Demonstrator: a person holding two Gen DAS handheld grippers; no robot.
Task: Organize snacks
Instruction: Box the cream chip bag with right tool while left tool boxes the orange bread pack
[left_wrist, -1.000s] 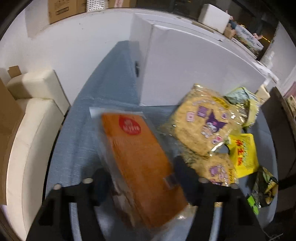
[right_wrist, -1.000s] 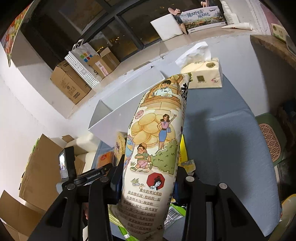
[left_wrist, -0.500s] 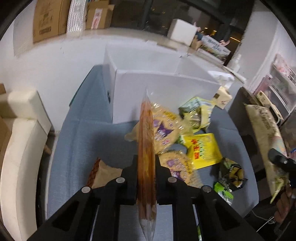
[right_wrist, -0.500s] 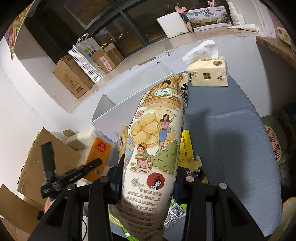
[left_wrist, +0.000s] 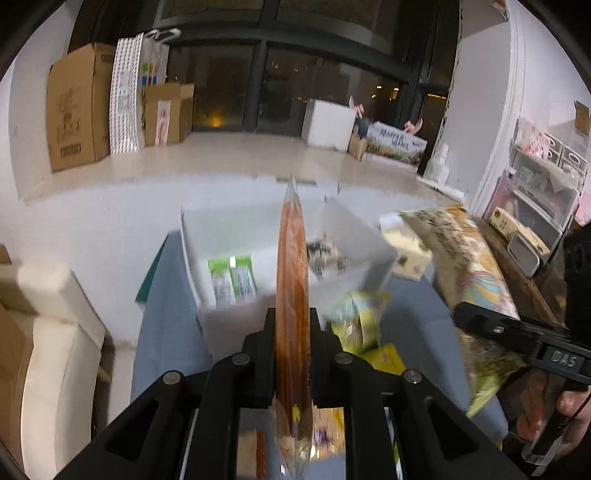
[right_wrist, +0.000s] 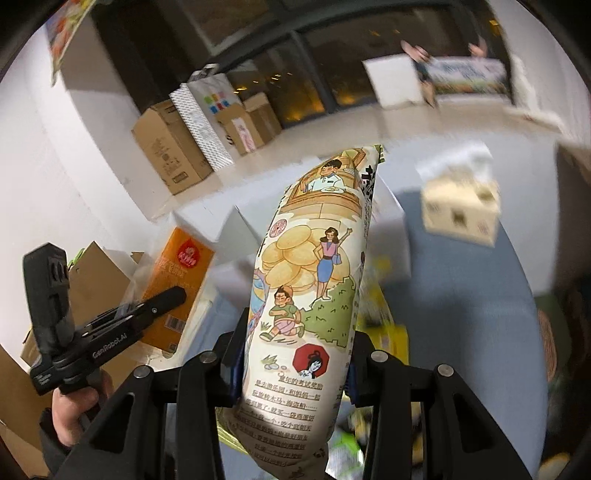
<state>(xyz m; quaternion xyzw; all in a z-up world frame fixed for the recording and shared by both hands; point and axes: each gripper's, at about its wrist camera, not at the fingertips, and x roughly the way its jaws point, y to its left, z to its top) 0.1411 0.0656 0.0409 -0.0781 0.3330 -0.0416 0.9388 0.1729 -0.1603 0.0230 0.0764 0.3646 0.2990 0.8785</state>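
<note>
Snacks in both your grippers, above the blue surface (left_wrist: 173, 332).
Your left gripper (left_wrist: 291, 332) has its jaws clamped on the orange packet (left_wrist: 291, 280), held edge-on in front of the white box (left_wrist: 221, 236); your right gripper (right_wrist: 295, 365) has its jaws closed on the cartoon bag (right_wrist: 310, 280), upright, with the tissue box (right_wrist: 461, 206) beyond it.

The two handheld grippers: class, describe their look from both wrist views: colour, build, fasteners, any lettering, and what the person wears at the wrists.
Both are matte black. The left gripper and right gripper have angular linkage arms with round silver rivets; the right's pads show blue edging. White lettering reads "GenRobot.AI" on the left gripper's side and "DAS" on the right's. Each has a pistol-style handle. A dark sleeve covers the left wrist.
</note>
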